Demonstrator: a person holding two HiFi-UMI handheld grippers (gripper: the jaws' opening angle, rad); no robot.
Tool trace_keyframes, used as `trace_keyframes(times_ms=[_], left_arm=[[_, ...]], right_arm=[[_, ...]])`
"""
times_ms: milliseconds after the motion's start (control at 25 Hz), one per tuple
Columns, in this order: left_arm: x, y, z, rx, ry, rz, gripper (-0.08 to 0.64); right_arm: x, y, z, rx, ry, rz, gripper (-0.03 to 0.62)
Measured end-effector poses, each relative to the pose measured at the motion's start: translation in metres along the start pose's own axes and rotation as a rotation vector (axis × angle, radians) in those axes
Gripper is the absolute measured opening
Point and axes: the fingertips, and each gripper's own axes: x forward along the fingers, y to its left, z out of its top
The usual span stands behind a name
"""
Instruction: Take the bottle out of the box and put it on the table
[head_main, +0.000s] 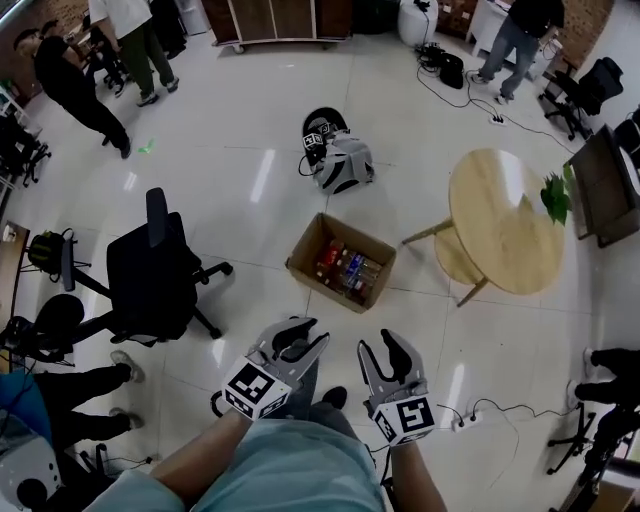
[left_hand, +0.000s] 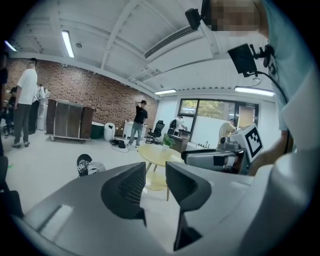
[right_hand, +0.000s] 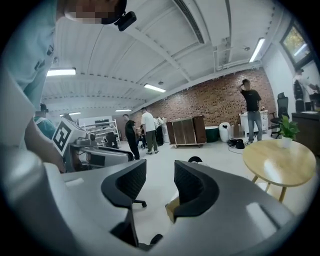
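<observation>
An open cardboard box (head_main: 305, 250) stands on the floor ahead of me, with several bottles (head_main: 345, 270) lying inside it, red and blue labels showing. A round wooden table (head_main: 505, 215) stands to its right. Both grippers hang near my body, short of the box. My left gripper (head_main: 303, 332) is open, and the left gripper view shows nothing between its fingers (left_hand: 125, 190), with the table (left_hand: 155, 151) far beyond. My right gripper (head_main: 380, 345) is also open and empty; a corner of the box (right_hand: 171, 209) shows past its fingers (right_hand: 192, 187), with the table (right_hand: 277, 160) at the right.
A black office chair (head_main: 150, 270) stands left of the box. A grey device with a marker cube (head_main: 335, 160) lies on the floor behind it. A power strip with cable (head_main: 465, 420) lies at my right foot. A plant (head_main: 555, 195) stands by the table; people stand far back.
</observation>
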Motion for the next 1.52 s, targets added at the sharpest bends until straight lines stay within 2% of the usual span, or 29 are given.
trace_keyframes(times_ms=[200, 320, 440, 560, 760, 920, 1160, 1320, 1520], left_arm=[[0.046, 0.083, -0.015, -0.055, -0.006, 0.010, 0.121], [0.081, 0.147, -0.042, -0.096, 0.025, 0.017, 0.120], [0.113, 0.201, -0.072, -0.101, 0.071, 0.029, 0.117], [0.137, 0.237, -0.096, -0.147, 0.109, 0.044, 0.115], [0.186, 0.274, -0.150, -0.154, 0.192, 0.039, 0.114], [0.221, 0.301, -0.206, -0.194, 0.247, 0.076, 0.114], [0.275, 0.341, -0.299, -0.189, 0.312, 0.105, 0.112], [0.281, 0.366, -0.348, -0.185, 0.323, 0.129, 0.112], [0.272, 0.389, -0.380, -0.196, 0.289, 0.170, 0.112]], right_arm=[[0.084, -0.024, -0.024, -0.050, 0.149, 0.042, 0.164], [0.149, -0.043, -0.051, -0.068, 0.228, 0.055, 0.164], [0.211, -0.064, -0.082, -0.084, 0.306, 0.056, 0.164], [0.257, -0.083, -0.111, -0.078, 0.369, 0.064, 0.164], [0.303, -0.119, -0.178, -0.094, 0.485, 0.103, 0.164], [0.330, -0.163, -0.258, -0.140, 0.617, 0.158, 0.164], [0.379, -0.219, -0.421, -0.369, 0.875, 0.336, 0.183], [0.406, -0.236, -0.521, -0.439, 0.999, 0.393, 0.183], [0.432, -0.230, -0.620, -0.502, 1.125, 0.477, 0.193]])
